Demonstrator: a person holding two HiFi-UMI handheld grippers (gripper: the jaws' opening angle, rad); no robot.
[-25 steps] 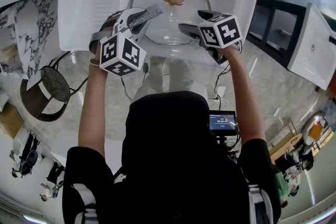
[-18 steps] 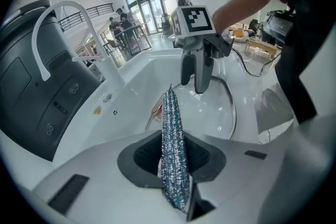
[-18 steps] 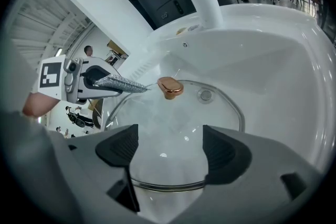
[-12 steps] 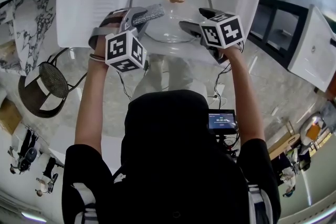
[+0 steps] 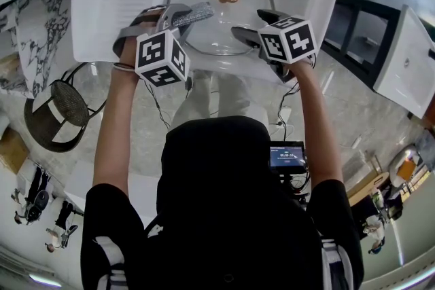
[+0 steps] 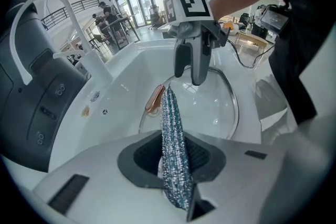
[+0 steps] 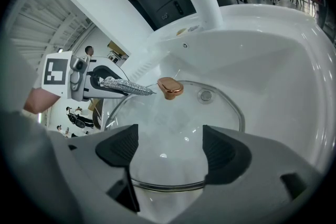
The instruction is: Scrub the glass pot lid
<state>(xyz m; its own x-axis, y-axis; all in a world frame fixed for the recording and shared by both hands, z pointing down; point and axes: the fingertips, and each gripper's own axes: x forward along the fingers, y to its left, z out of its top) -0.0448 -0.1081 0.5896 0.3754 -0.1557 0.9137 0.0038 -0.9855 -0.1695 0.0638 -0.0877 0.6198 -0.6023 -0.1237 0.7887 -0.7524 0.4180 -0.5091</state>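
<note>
Left gripper (image 6: 176, 162) clamps the scrubber (image 6: 170, 123); right gripper (image 7: 170, 150), in its own view, gapes astride the lid (image 7: 181, 118).

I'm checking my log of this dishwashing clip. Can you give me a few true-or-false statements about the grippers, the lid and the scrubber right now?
1. The left gripper is shut on the silvery, glittery scrubbing pad. True.
2. The clear glass pot lid lies on the floor beside the basin. False: it lies inside the white sink.
3. The right gripper has its jaws apart and holds nothing. True.
4. The lid's knob is black plastic. False: it is a shiny copper colour.
5. The scrubbing pad's tip points toward the knob. True.
</note>
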